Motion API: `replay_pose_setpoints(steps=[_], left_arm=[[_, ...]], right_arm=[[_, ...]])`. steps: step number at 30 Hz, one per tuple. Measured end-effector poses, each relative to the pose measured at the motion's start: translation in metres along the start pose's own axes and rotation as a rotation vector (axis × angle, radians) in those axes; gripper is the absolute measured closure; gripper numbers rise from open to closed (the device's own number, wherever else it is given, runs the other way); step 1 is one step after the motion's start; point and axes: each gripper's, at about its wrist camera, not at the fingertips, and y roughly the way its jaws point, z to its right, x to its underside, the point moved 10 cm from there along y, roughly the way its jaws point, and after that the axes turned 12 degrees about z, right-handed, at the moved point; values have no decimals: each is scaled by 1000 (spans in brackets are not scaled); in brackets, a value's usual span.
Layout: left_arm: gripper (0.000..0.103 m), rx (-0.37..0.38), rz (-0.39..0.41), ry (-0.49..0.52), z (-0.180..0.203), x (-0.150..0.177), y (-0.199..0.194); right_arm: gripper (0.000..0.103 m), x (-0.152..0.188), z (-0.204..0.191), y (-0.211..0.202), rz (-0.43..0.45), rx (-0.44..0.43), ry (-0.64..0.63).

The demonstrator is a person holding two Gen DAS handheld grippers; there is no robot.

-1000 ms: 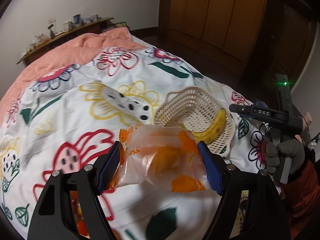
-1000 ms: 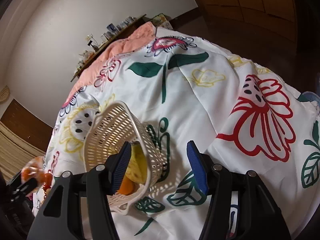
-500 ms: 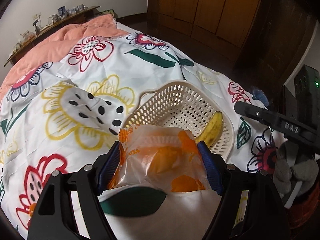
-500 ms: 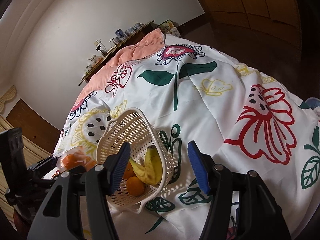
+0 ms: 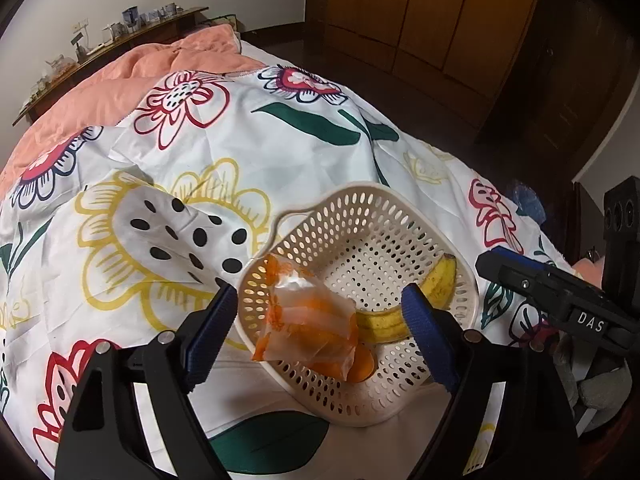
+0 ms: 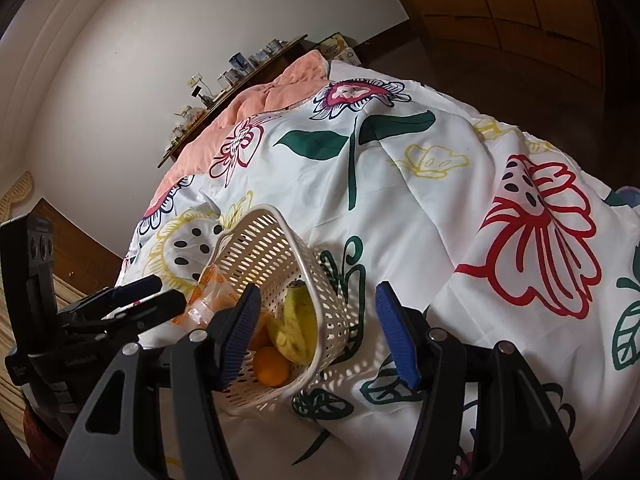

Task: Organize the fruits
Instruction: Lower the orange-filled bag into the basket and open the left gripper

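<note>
A cream perforated basket (image 5: 360,240) stands on the flowered bedsheet and holds a banana (image 5: 420,300) and an orange (image 5: 360,368). A clear bag of orange fruit (image 5: 308,328) sits in the basket's near side, free of the pads. My left gripper (image 5: 324,332) is open, its jaws spread wide on either side of the bag, above the basket's near rim. My right gripper (image 6: 316,328) is open and empty beside the basket (image 6: 276,248), with the banana (image 6: 296,324), orange (image 6: 272,366) and bag (image 6: 208,304) in view. The right gripper also shows at the right of the left wrist view (image 5: 560,300).
The bed is covered by a white sheet with large flowers (image 5: 168,216) and a pink blanket (image 5: 120,92) at the far end. A wooden shelf with small items (image 5: 108,36) runs along the wall. Dark wardrobe doors (image 5: 440,20) stand beyond the bed.
My left gripper carried the bag over to the basket, opened and let it go; the bag now lies in the basket. The right gripper stayed open beside the basket.
</note>
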Motion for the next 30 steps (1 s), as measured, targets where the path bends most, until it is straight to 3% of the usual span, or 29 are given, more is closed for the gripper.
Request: replay_pose_setpoints(steps=[10,21,30], left_arm=[[18,-35,26,-50,-23,0,-19],[18,-59,121,-86,-47,-9,-70],[18,-142,204,-191,-105,4,-124]], right_arm=[[43,0,-10,-8,5,-16,-14],[43,3,-33,-14,7,-41,-42],[43,12,-57,-14,-6,-71,-74]])
